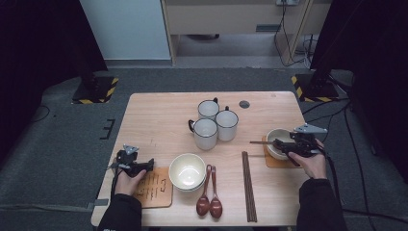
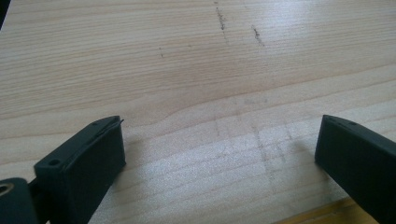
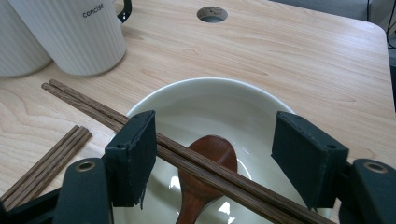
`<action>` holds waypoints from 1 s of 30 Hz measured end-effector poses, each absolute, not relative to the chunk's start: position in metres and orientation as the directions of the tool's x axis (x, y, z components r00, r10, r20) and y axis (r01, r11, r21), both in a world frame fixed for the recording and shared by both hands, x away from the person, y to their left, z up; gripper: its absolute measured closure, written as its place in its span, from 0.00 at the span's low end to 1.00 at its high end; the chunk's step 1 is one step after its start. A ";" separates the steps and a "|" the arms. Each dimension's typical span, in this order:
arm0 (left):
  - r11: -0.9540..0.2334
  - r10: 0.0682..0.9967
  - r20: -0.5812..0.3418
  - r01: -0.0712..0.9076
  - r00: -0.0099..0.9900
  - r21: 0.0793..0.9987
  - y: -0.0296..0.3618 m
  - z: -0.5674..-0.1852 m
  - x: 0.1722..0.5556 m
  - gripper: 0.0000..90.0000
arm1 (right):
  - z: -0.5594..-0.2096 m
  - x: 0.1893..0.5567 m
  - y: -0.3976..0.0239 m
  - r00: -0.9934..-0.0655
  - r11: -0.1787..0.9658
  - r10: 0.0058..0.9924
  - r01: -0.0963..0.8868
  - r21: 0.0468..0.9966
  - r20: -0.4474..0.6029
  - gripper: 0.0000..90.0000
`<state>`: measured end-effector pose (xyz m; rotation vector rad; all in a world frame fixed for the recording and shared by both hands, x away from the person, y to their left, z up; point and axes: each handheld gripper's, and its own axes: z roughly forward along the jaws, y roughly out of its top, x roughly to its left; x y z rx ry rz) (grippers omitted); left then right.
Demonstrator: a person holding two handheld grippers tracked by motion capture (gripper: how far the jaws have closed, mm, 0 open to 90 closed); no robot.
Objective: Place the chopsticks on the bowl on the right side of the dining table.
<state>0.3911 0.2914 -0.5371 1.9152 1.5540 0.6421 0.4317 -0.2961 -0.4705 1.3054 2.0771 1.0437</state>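
While the left gripper (image 1: 144, 166) rests low at the table's left edge, its jaws stand wide apart over bare light-wood tabletop (image 2: 196, 79) with nothing between them; just beside it lies a rectangular wooden coaster (image 1: 155, 187). Next along come a stack of cream ceramic bowls (image 1: 187, 172), two dark brown wooden spoons (image 1: 210, 202) side by side, and a pair of dark wooden chopsticks (image 1: 248, 185) lying lengthwise. Behind these stand three white ribbed mugs with black rims (image 1: 214, 122), clustered and touching.

Far right: a white ceramic bowl (image 3: 210, 100) sits on a second wooden coaster (image 1: 278, 161), a brown wooden spoon (image 3: 205, 163) inside it, and another pair of brown chopsticks (image 3: 107, 114) lies across its rim. Right gripper (image 3: 212, 158) hovers over that bowl, jaws well open, chopsticks passing between them. The left pad looks to be against the sticks, though contact is hard to confirm; the right pad is clear of them.
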 end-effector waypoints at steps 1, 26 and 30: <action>-0.149 0.979 0.006 0.697 0.204 0.701 0.291 -0.537 0.391 0.01 | -0.471 0.432 -0.296 -0.438 0.259 0.899 0.541 0.801 0.005 0.34; -0.149 0.979 0.006 0.697 0.204 0.701 0.291 -0.537 0.391 0.01 | -0.469 0.436 -0.298 -0.470 0.261 0.882 0.529 0.808 0.023 0.36; -0.149 0.979 0.006 0.697 0.204 0.701 0.291 -0.537 0.391 0.01 | -0.468 0.441 -0.298 -0.469 0.231 0.882 0.524 0.820 0.051 0.36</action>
